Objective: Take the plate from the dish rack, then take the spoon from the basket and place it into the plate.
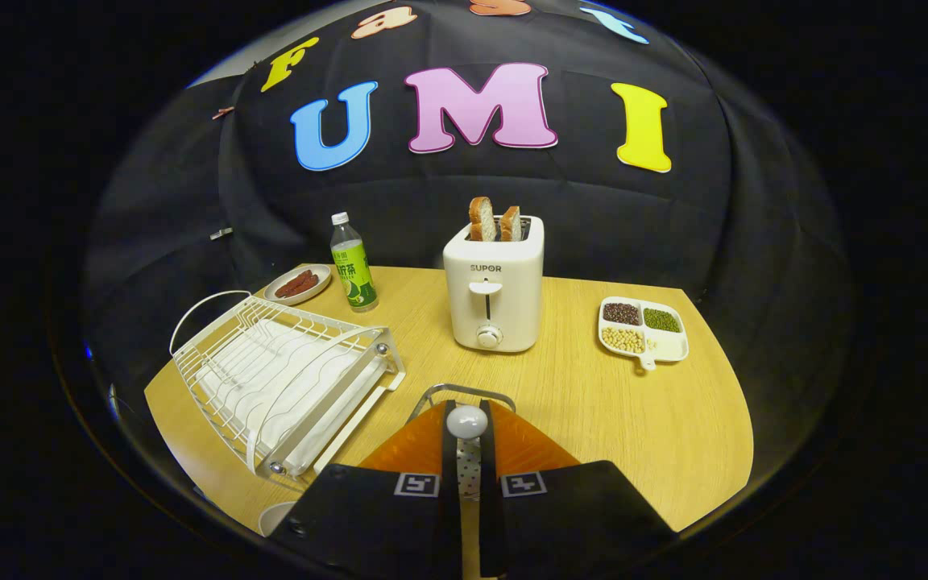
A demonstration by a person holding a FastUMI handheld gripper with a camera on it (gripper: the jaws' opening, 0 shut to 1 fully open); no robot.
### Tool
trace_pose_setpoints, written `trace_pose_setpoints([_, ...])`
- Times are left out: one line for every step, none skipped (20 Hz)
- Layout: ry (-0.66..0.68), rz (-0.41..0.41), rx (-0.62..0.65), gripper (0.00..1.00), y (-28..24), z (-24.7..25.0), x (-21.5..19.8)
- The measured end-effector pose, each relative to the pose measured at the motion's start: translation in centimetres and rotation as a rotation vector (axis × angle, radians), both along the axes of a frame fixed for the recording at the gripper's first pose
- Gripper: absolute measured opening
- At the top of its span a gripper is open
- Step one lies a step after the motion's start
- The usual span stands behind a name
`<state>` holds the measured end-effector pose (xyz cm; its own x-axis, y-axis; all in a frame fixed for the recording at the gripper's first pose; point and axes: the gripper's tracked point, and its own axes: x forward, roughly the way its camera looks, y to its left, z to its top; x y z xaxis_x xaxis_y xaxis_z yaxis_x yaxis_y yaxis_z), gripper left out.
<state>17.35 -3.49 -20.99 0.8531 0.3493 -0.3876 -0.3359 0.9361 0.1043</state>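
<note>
Tongs (468,439) pressed together, pinching the white round-ended spoon with a dotted handle (466,421). The handle runs down the slit between the two fingers and the round end sticks out just past the tips. Both fingers look to bear on it.

Thin grey metal wire loop (464,392) just ahead of the tips, likely the basket rim; the rest of the basket is hidden by the fingers.

White wire dish rack with a white drip tray (283,379) ahead and left of the fingers. No plate clear in its slots.

White round rim (277,515) back by the left finger's base, mostly hidden; probably the plate, can't be sure.

White two-slot toaster with two bread slices (494,294) straight ahead, beyond the loop. White divided dish of beans (643,329) ahead and right. Green-label clear bottle (353,266) and a small plate of sausages (298,283) are beyond the rack.

Step in hand, as I judge it: carry spoon to plate.
- Keep the pinch firm, since the handle is thin and could swivel.
- Lift clear of the wire loop before swinging left.
- Avoid the rack corner.
- Bring the round end low over the plate, then release so it doesn't bounce off.
</note>
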Motion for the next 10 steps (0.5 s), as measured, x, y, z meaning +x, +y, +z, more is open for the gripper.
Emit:
trace_pose_setpoints([-0.009,0.011,0.004,0.13,0.0,0.7,-0.1])
trace_pose_setpoints([-0.019,0.020,0.007,0.13,0.0,1.4,-0.1])
trace_pose_setpoints([-0.031,0.033,0.014,0.13,0.0,2.4,-0.2])
trace_pose_setpoints([-0.040,0.044,0.021,0.13,0.0,3.4,-0.4])
trace_pose_setpoints([-0.046,0.054,0.032,0.13,-0.1,4.4,-0.8])
trace_pose_setpoints([-0.055,0.071,0.052,0.13,-0.1,5.5,-1.4])
trace_pose_setpoints([-0.066,0.089,0.071,0.13,-0.1,6.7,-2.1])
trace_pose_setpoints([-0.071,0.112,0.085,0.13,0.0,7.7,-2.9])
trace_pose_setpoints([-0.069,0.137,0.095,0.13,0.1,8.2,-3.8])
trace_pose_setpoints([-0.062,0.164,0.104,0.13,0.3,8.6,-4.7])
